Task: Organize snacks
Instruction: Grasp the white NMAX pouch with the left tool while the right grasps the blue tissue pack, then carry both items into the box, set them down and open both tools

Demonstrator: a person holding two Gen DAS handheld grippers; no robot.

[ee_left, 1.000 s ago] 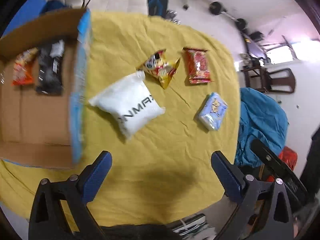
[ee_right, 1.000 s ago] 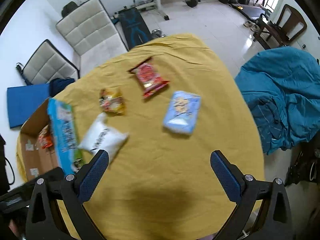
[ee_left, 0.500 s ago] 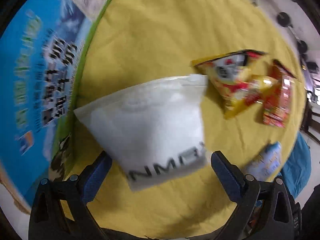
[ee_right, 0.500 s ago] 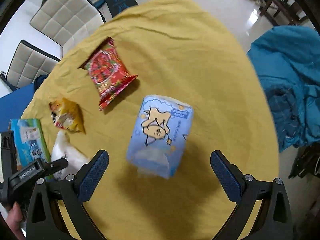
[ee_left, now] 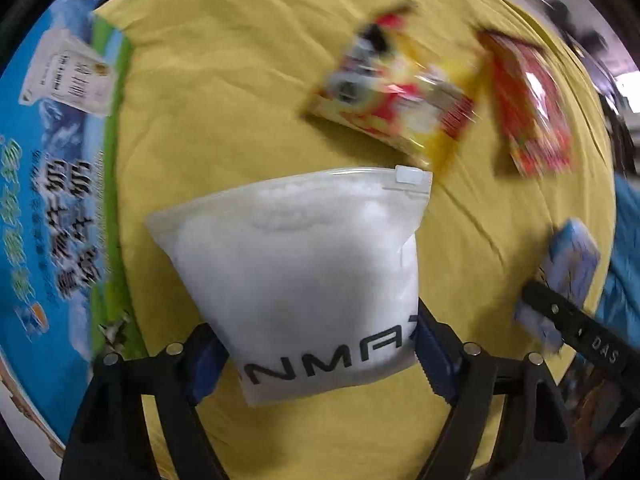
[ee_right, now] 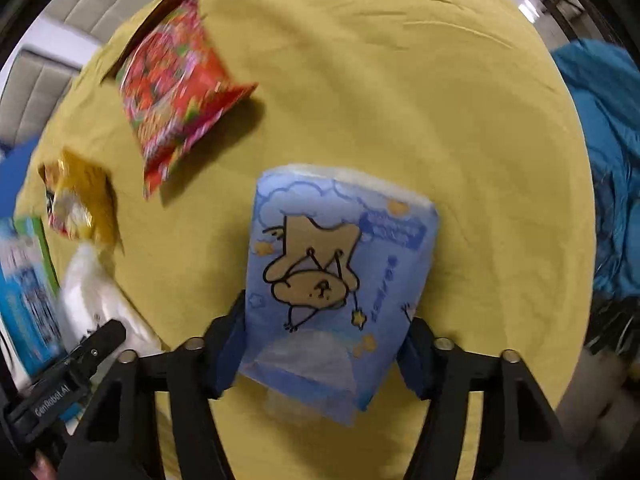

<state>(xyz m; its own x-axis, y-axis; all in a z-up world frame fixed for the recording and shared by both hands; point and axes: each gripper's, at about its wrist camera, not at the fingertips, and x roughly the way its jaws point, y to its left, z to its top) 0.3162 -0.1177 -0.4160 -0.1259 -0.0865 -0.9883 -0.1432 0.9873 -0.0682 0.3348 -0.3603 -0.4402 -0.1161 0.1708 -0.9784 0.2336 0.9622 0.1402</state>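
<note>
A white zip pouch with black letters lies on the yellow cloth, and my left gripper is shut on its near end, both blue pads pressing its sides. A light blue packet with a bear drawing sits between the pads of my right gripper, which is shut on its near end. A yellow snack bag and a red snack bag lie farther back. In the right wrist view the red snack bag and the yellow snack bag lie to the left.
The blue printed flap of a cardboard box fills the left side beside the white pouch. A teal cloth hangs past the table's right edge. The yellow tablecloth is bare at the far right.
Both grippers have moved down and forward onto the table. The left one has shut on the white pouch and the right one has shut on the blue bear packet.
</note>
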